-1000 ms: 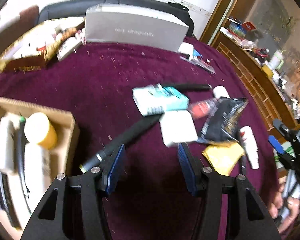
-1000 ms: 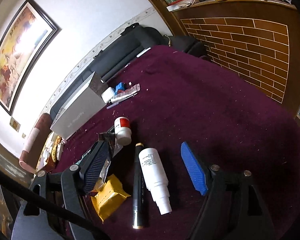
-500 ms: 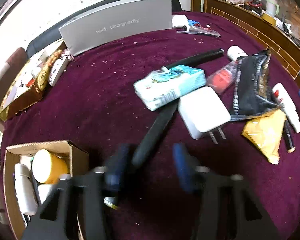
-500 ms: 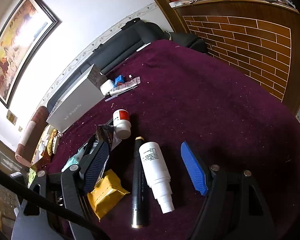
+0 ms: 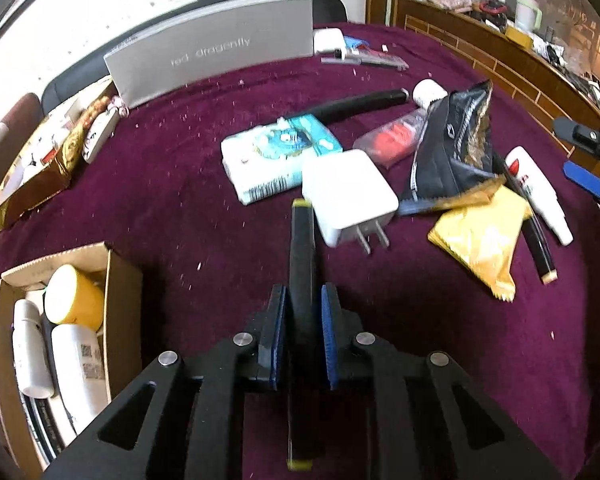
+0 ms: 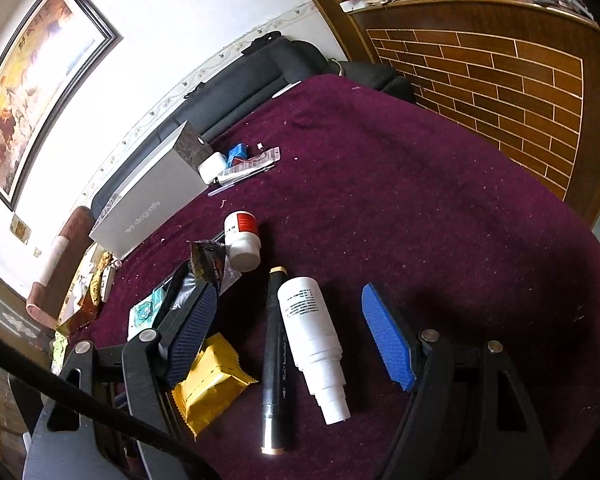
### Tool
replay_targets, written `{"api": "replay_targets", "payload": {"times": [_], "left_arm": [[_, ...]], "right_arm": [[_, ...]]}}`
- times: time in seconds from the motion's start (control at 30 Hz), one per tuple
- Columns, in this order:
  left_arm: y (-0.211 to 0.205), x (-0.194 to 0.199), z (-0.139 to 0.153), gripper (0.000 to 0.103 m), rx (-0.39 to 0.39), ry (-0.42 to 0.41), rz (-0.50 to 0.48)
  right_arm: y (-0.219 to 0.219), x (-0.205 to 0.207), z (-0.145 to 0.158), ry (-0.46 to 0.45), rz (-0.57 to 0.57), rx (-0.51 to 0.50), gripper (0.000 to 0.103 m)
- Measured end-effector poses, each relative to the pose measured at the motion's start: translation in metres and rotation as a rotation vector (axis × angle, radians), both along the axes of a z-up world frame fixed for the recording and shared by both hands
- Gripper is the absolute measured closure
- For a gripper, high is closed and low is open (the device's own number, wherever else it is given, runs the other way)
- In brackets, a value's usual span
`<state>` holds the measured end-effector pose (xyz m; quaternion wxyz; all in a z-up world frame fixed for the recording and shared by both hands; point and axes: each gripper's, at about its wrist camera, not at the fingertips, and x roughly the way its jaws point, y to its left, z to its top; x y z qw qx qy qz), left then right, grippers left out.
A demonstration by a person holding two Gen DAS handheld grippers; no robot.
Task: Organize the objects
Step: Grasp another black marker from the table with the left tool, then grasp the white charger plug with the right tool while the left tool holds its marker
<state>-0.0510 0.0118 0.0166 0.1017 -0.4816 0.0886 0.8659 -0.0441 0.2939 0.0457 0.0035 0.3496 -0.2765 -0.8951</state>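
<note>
- The left claw (image 5: 303,320) sits at the bottom middle of the left wrist picture. Its two blue pads are pressed onto a long black marker pen with yellow ends (image 5: 302,264). The pen runs straight up the picture between the pads.
- The far end of the pen is right next to the white square plug charger with two metal prongs (image 5: 348,196). I cannot tell if they touch.
- I think the step now is picking up this pen. It looks gripped, but I cannot tell if it is off the dark red fuzzy cloth (image 5: 180,184) yet.
- Next, I think the pen should go into the brown cardboard box (image 5: 124,280) at the lower left. The claw must lift the pen clear of the charger, swing it left, and tip it so the long pen fits inside.
- The box already holds a yellow round tub (image 5: 74,298) and two white plastic bottles (image 5: 30,352) lying down. There is not much room left.
- A gold shiny box (image 5: 28,184) at the far left holds small things I cannot make out.
- The right claw (image 6: 296,336) is spread wide and holds nothing. Under it, in the middle of the right wrist picture, lie a white spray bottle (image 6: 312,340) and another black pen with a gold end (image 6: 274,360), side by side.
</note>
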Motion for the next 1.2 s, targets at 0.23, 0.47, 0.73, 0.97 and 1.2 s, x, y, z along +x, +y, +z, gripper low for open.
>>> {"api": "replay_targets", "payload": {"times": [0.23,0.47,0.73,0.97,1.2], "left_arm": [[-0.017,0.024,0.006,0.092,0.092,0.016,0.038],[-0.049,0.074,0.038,0.092,0.246,0.083,0.098],[-0.077,0.115,0.055,0.092,0.396,0.133,0.12],[-0.087,0.14,0.062,0.092,0.462,0.16,0.093],[-0.116,0.152,0.059,0.092,0.516,0.159,0.116]], "right_arm": [[-0.005,-0.002,0.0,0.009,0.012,0.024,0.028],[-0.018,0.001,0.004,0.048,0.044,0.072,0.028],[-0.054,0.008,0.02,0.073,0.203,-0.004,0.028],[-0.143,-0.01,0.036,-0.021,0.52,-0.065,0.027],[-0.194,-0.048,0.011,-0.189,0.488,0.178,0.028]]}}
